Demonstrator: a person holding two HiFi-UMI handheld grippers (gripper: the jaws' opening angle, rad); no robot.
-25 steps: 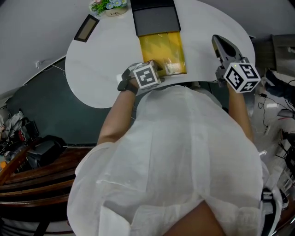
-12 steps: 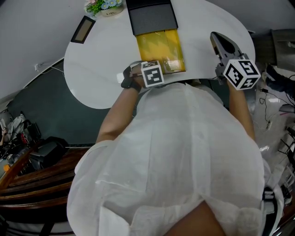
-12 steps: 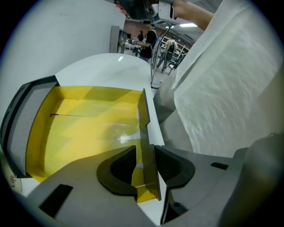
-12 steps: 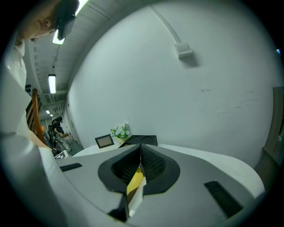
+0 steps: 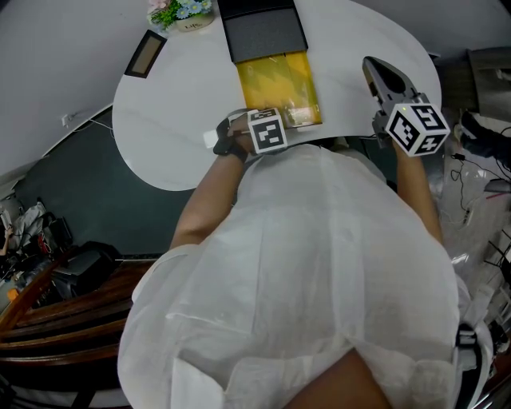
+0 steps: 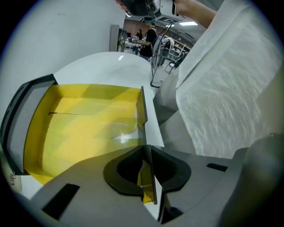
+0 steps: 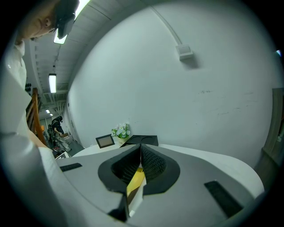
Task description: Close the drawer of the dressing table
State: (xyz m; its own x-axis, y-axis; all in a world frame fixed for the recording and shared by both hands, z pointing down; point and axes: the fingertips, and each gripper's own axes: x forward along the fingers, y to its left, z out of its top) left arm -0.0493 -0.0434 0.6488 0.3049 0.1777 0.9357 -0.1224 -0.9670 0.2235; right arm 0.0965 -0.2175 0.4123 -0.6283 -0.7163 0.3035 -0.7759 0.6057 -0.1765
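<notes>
The dressing table's drawer stands open, a yellow-lined tray set in the white rounded tabletop. My left gripper points steeply down at the drawer's near edge. Its jaws have just been closing, and they now clamp the thin front panel of the drawer, seen edge-on between the pads of the left gripper. My right gripper hovers over the right side of the table, shut with nothing in it; in its own view the right gripper shows its pads meeting.
A dark raised lid stands behind the drawer. A flower pot and a small picture frame sit at the table's back left. The person's white garment presses against the table's near edge. Clutter lies on the floor at left and right.
The left gripper's marker cube has edged slightly right at the drawer's near edge. The drawer and the right gripper show no movement.
</notes>
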